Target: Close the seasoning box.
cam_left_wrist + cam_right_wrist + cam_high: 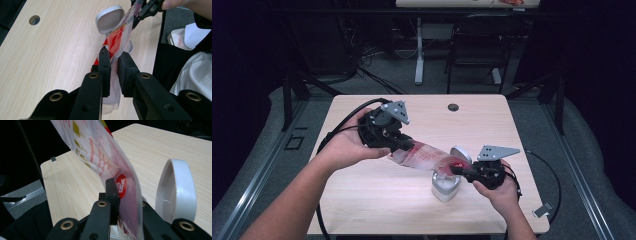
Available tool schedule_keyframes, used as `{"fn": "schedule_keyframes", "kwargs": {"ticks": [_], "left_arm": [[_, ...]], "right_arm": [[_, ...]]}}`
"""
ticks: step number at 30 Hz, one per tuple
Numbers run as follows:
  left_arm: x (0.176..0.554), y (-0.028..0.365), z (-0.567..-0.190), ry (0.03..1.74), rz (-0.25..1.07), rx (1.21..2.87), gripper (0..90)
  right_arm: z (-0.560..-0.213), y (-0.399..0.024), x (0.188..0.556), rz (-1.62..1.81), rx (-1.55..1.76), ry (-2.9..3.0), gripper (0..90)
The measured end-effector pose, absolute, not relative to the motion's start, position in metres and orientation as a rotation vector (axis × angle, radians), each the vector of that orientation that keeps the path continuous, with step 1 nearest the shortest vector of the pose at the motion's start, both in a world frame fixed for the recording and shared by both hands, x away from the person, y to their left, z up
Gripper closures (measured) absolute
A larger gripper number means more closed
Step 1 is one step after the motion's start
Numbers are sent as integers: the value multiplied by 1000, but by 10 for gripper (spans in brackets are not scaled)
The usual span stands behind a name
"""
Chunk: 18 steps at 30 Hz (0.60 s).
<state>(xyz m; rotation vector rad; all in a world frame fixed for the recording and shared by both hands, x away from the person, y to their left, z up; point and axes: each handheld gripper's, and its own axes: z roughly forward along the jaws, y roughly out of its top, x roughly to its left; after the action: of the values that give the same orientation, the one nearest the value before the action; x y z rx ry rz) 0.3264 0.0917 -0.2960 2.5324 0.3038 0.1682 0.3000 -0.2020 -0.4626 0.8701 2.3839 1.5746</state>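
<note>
High view: one flexible plastic pouch (424, 156), translucent film printed red and white, glossy and slightly bowed, is stretched in the air between two sets of tongs above a pale wood-grain table (362, 190). The left tongs (404, 145) grip its upper-left end; the left hand (344, 145) wraps the black body from below, forearm coming in from the lower left, a grey three-cornered plate on top. The right tongs (457, 170) pinch its lower-right end; the right hand (499, 190) holds them low at the table's right front, with a second grey plate above. Directly under that end stands one white canister (445, 186), squat with rounded corners, its hinged lid (460, 154) tipped up and open. Left gripper view: the two black pads clamp the clear, crinkled end of the pouch (113, 50), which runs away toward the lid (110, 19) and the right tongs (140, 15). Right gripper view: the jaws are pressed together on the film of the pouch (110, 160), beside a round red mark; the smooth white lid (177, 192) stands on edge just to the right. One round cable hole (453, 107) sits near the table's far edge.
</note>
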Motion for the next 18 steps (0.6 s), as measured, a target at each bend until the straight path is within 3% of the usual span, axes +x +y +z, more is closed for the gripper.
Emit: {"fn": "schedule_keyframes", "kwargs": {"ticks": [18], "left_arm": [[330, 84, -297, 281, 155, 2531, 817]], "right_arm": [[-460, -211, 295, 1562, 882, 2378, 890]]}}
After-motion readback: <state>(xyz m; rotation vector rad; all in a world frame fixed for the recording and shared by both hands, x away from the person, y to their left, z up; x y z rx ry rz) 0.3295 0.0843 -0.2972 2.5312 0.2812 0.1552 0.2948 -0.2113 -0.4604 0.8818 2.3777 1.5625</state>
